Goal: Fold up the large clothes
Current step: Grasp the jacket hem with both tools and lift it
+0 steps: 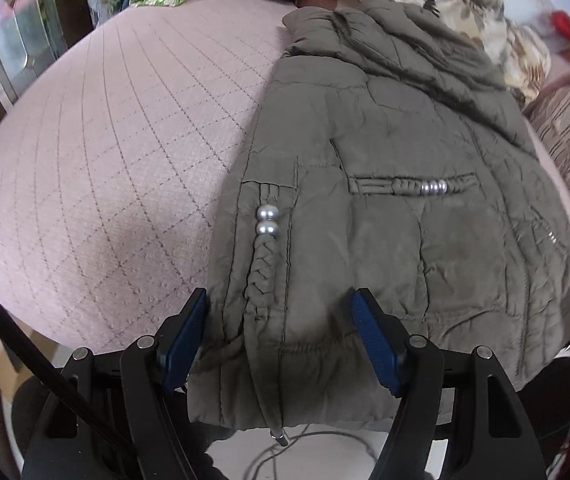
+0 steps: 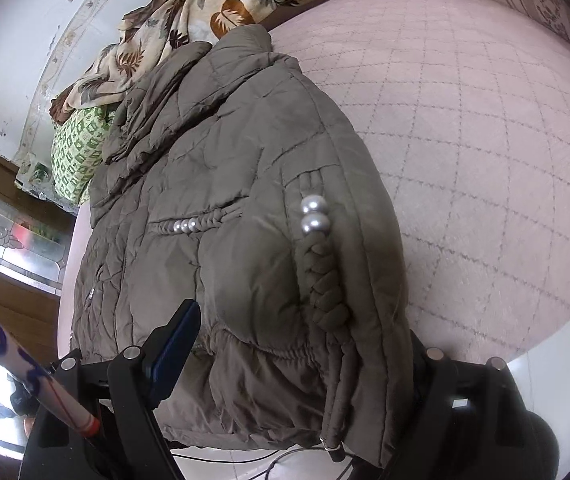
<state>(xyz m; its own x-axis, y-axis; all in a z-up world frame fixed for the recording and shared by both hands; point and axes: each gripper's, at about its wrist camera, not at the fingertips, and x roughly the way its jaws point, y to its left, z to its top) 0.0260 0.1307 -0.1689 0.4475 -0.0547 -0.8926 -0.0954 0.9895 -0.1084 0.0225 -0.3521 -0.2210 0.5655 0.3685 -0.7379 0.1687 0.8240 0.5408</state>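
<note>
On the pink quilted bed (image 1: 97, 152) an olive padded jacket (image 1: 385, 168) is lying front-up, collar twd the far bedding, hem hanging over the near edge. Both sleeves look already folded in, w/ braided, pearl-trimmed cuffs lying on the body.

Left gripper (image 1: 281, 316) is sitting at the hem's left corner: fingers spread wide, blue pads either side of the fabric, braided trim (image 1: 263, 264) running between them. Not pinching, open around the cloth. Right gripper (image 2: 305, 328) is working the opposite hem corner; its left pad (image 2: 177, 344) is showing clear of the fabric, but the other finger is buried under the jacket, so can't tell if it's clamped or just straddling.

Judging by layout, step in hand is grabbing both bottom corners for the hem-to-collar fold. Next move prob. needs both jaws closing on the full thickness, incl. sleeve layer, then lifting evenly and carrying the hem up twd the collar (image 2: 245, 46) w/o the puffy layers slipping apart.
</note>
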